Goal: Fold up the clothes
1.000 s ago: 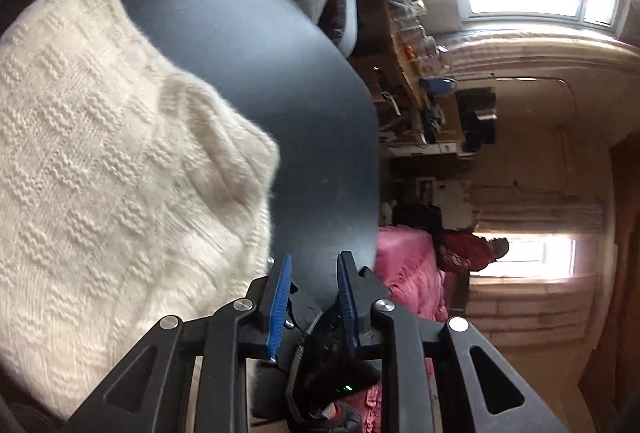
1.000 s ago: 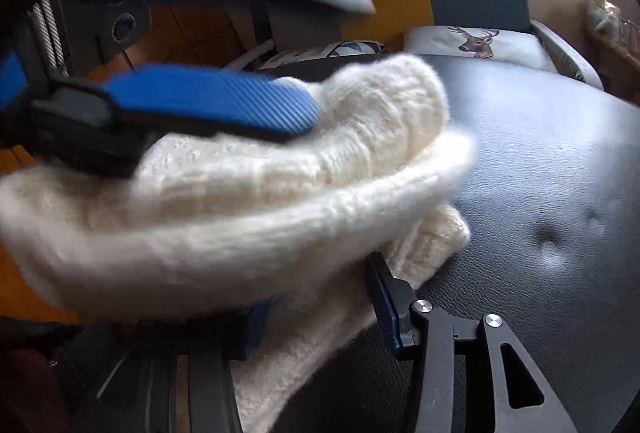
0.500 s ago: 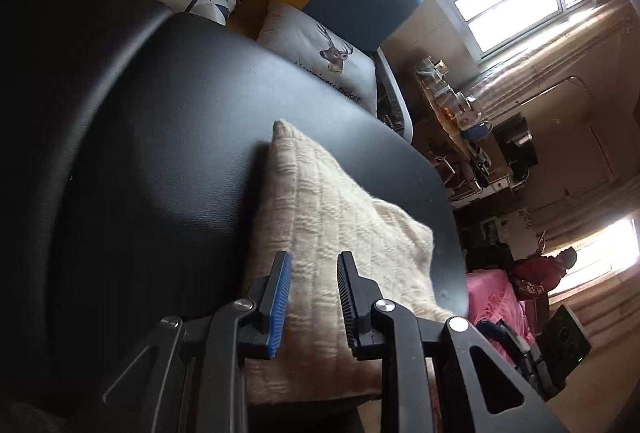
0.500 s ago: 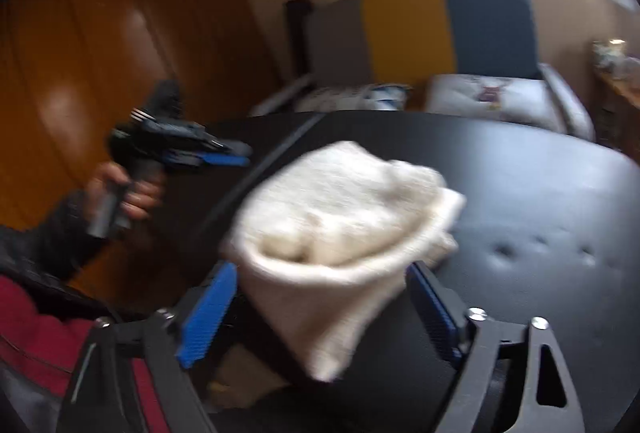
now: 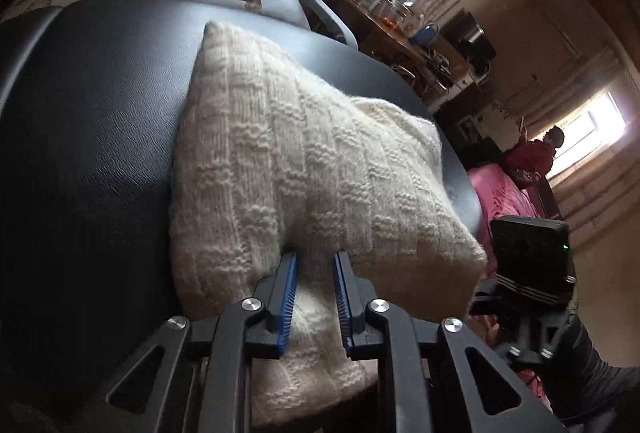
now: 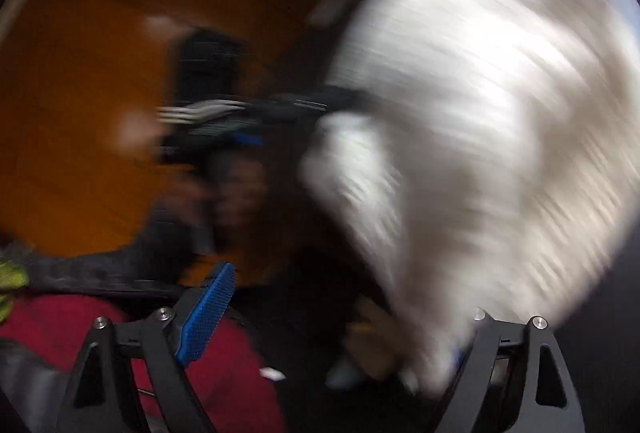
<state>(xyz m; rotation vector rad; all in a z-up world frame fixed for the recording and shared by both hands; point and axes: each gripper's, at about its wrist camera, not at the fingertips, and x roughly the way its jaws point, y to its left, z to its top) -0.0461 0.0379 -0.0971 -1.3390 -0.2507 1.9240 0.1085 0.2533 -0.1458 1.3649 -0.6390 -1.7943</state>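
The cream knit sweater [image 5: 304,169] lies on the black padded table [image 5: 88,137] as a thick, layered bundle, its near edge hanging toward the camera. Going by the stacked layers it is folded at least once; whether another fold or only a tidying is in hand, the pictures do not settle. The left gripper [image 5: 314,289] points along the bundle's near edge, its blue-padded jaws a narrow gap apart with knit lying between them; whether they pinch it I cannot tell. Any next move would need a firm bite on all the layers of that edge, since the thick knit looks likely to slip or spring open. Further right, the right gripper [image 6: 332,321] shows in its own heavily blurred view: jaws spread wide, the left pad free, the sweater [image 6: 480,153] reaching down over the right finger. In the left view the device sits off the table's right side, level with the near edge.
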